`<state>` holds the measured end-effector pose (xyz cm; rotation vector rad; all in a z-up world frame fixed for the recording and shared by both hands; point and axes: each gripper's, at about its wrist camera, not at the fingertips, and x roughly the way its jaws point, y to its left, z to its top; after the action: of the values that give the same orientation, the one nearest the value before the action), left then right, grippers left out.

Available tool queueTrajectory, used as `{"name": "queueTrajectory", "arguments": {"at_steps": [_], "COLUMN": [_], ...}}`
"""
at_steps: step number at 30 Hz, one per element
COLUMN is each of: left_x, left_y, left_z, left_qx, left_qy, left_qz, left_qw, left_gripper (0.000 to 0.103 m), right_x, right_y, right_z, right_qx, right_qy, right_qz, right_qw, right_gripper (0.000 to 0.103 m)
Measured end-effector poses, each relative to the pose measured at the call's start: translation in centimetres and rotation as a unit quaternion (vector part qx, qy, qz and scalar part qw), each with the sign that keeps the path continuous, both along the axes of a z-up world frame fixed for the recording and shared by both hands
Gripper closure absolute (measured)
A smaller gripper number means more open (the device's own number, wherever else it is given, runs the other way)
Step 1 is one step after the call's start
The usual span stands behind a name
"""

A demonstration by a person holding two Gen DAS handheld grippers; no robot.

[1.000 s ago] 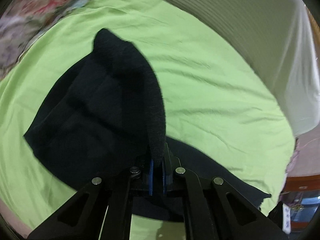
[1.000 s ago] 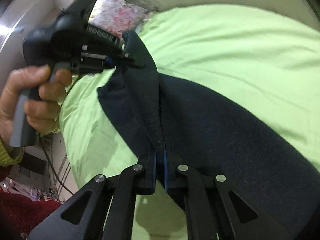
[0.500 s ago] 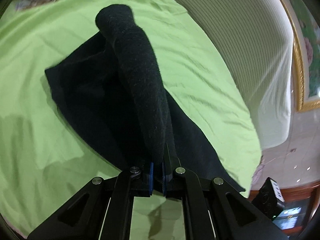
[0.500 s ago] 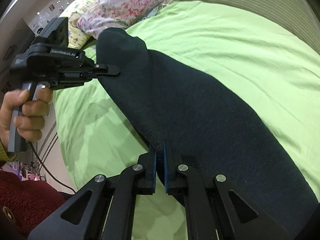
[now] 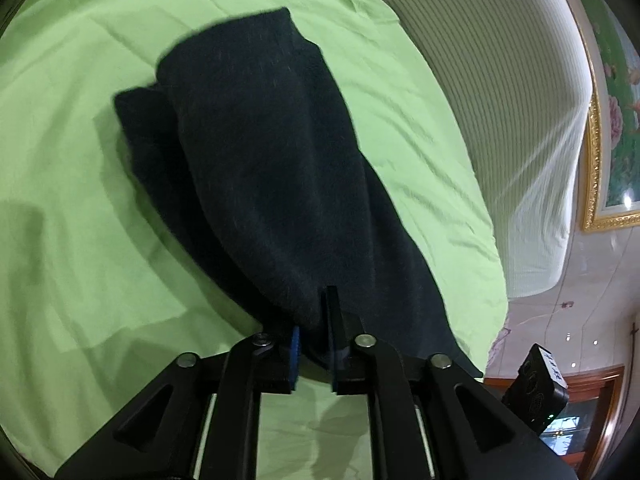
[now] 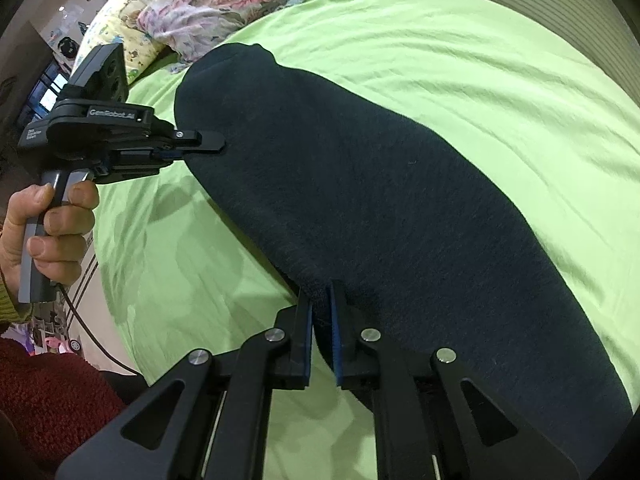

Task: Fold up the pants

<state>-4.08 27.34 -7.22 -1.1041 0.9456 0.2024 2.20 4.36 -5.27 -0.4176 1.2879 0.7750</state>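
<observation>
Dark navy pants (image 5: 260, 168) lie on a light green bedsheet (image 5: 80, 240), doubled over so one layer rests on another. My left gripper (image 5: 316, 312) is shut on the near edge of the pants. It also shows in the right wrist view (image 6: 208, 146), held by a hand at the pants' left edge. My right gripper (image 6: 322, 304) is shut on another part of the same edge of the pants (image 6: 380, 208). Both hold the fabric low over the sheet.
A floral pillow (image 6: 224, 4) lies at the head of the bed. A white ribbed cover (image 5: 500, 100) hangs beyond the sheet's far edge. A gold picture frame (image 5: 592, 168) is on the wall. The person's red sleeve (image 6: 44, 400) is at lower left.
Both grippers carried the held edge over and down, so the raised fold of pants flattened onto the lower layer. Both stayed shut on the fabric.
</observation>
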Motion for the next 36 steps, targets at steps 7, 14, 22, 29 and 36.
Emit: {"name": "queueTrajectory", "arguments": {"at_steps": [7,14,22,29,36], "left_x": [-1.7,-3.2,-3.9,-4.5,-3.7], "left_y": [1.6,2.7,4.2,5.1,5.7], "left_z": [1.2,2.5,1.1,0.0,-1.1], "left_qx": [0.027,0.065,0.048,0.038,0.038], "left_qy": [0.003,0.014,0.048,0.052,0.056], "left_qz": [0.014,0.029,0.048,0.046,0.041], "left_qw": [0.9995,0.9974,0.9966,0.9968,0.9969], "left_gripper": [0.076,0.064,0.052,0.051,0.051], "right_x": [0.1,0.7,4.9,11.1,14.9], "right_y": [0.6,1.1,1.6,1.0,1.2], "right_z": [0.2,1.9,3.0,1.9,-1.4], "right_qx": [-0.009,0.04,0.068,0.07,0.039], "right_qy": [0.0,0.012,-0.003,0.005,0.05], "right_qz": [-0.008,-0.022,-0.073,-0.133,-0.134], "right_qw": [1.0,0.999,0.995,0.989,0.989], "right_gripper": [0.082,0.073,0.073,0.073,0.073]}}
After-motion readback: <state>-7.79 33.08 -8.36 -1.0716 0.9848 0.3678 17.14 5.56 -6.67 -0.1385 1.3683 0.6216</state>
